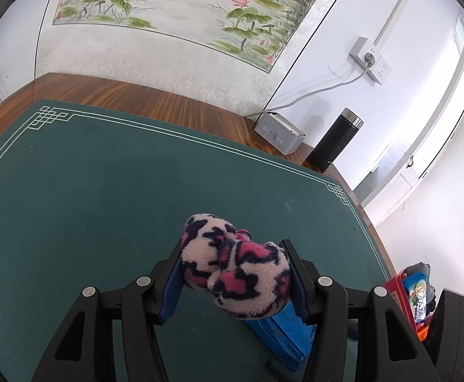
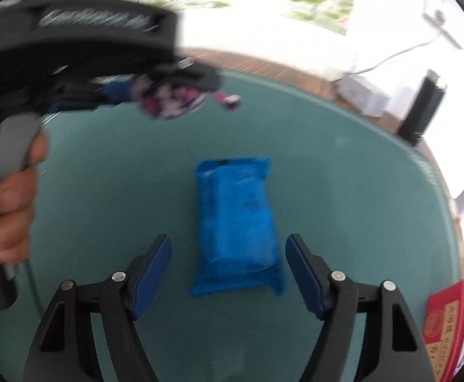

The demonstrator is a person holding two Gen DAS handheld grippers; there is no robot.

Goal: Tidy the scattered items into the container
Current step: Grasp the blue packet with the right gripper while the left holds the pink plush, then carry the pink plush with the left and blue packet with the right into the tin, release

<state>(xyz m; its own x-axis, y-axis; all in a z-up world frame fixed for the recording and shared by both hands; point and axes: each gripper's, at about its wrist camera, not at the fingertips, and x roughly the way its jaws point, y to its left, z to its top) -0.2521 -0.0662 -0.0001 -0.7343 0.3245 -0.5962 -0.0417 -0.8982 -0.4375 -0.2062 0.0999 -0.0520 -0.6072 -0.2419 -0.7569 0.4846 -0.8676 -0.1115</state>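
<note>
My left gripper (image 1: 233,270) is shut on a pink, white and navy fuzzy sock bundle (image 1: 235,264) and holds it above the green mat (image 1: 88,197). It also shows blurred at the upper left of the right wrist view, with the sock bundle (image 2: 171,98) in it. A blue plastic packet (image 2: 235,226) lies on the mat; its end shows under the sock in the left wrist view (image 1: 282,334). My right gripper (image 2: 228,267) is open, its jaws on either side of the packet's near end, above it. A red container (image 1: 400,293) with items inside sits at the right edge (image 2: 445,318).
A white box (image 1: 279,133) and a black flask (image 1: 333,140) stand at the table's far right corner on the wood table (image 1: 136,95). A power strip (image 1: 370,59) with a cable hangs on the wall. The person's hand (image 2: 9,197) holds the left gripper's handle.
</note>
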